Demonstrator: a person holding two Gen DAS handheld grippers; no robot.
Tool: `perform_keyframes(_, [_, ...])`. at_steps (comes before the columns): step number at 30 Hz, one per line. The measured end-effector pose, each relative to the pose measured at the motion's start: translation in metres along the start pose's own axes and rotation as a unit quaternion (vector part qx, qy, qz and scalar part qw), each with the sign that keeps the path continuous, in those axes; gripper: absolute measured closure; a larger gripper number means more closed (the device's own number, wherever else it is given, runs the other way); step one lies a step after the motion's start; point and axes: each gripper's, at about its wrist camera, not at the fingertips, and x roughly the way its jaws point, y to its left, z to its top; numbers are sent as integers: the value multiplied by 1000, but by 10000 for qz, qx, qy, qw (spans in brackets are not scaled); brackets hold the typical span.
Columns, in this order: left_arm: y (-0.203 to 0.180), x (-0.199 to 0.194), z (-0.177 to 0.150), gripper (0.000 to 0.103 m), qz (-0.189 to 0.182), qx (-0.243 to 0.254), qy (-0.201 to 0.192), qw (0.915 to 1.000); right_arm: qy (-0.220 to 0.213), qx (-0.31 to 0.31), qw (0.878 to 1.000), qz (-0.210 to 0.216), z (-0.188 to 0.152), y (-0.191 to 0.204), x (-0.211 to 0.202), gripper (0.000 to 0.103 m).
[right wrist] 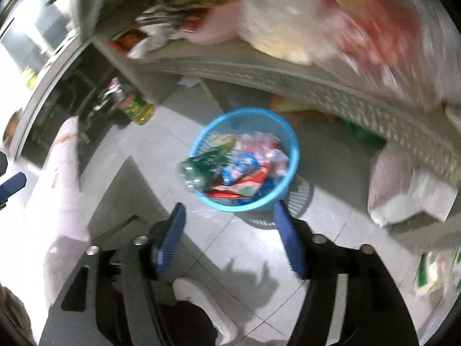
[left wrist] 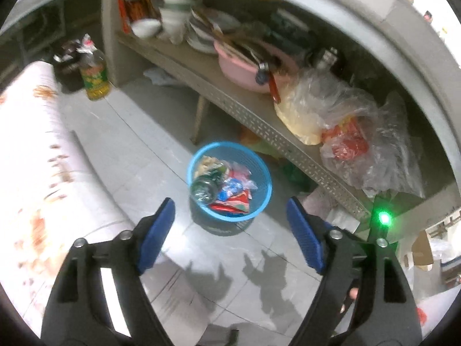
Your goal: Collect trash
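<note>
A blue mesh waste basket (left wrist: 260,170) (right wrist: 288,141) stands on the pale tiled floor, filled with coloured wrappers (left wrist: 234,194) (right wrist: 250,170) and a clear plastic bottle (left wrist: 204,189) (right wrist: 196,173) that leans over its near-left rim. My left gripper (left wrist: 230,216) hangs above and in front of the basket, jaws wide apart with nothing between the blue pads (left wrist: 157,235). Just short of the basket's near rim, my right gripper (right wrist: 229,222) is also open and empty. The right wrist view is motion-blurred.
A perforated shelf (left wrist: 259,124) runs behind the basket, loaded with bowls, a pink basin (left wrist: 245,66) and plastic bags (left wrist: 360,132). An oil bottle (left wrist: 93,77) stands on the floor far left. A table with a white patterned cloth (left wrist: 34,155) is at left. A person's white shoe (right wrist: 201,297) shows below.
</note>
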Motion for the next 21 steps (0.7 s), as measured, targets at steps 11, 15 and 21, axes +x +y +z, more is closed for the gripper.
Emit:
perform_keyframes(11, [41, -119, -97, 11, 1431, -874, -973, 9810, -1038, -2309, 9674, 102, -46, 138, -108, 6])
perform_keyframes(15, [53, -145, -126, 11, 1937, -1063, -1123, 9688, -1152, -2695, 9561, 74, -66, 165, -126, 6])
perform_keyframes(21, [50, -175, -155, 10, 2948, -1131, -1469, 9374, -1441, -2790, 9492, -211, -91, 183, -144, 6])
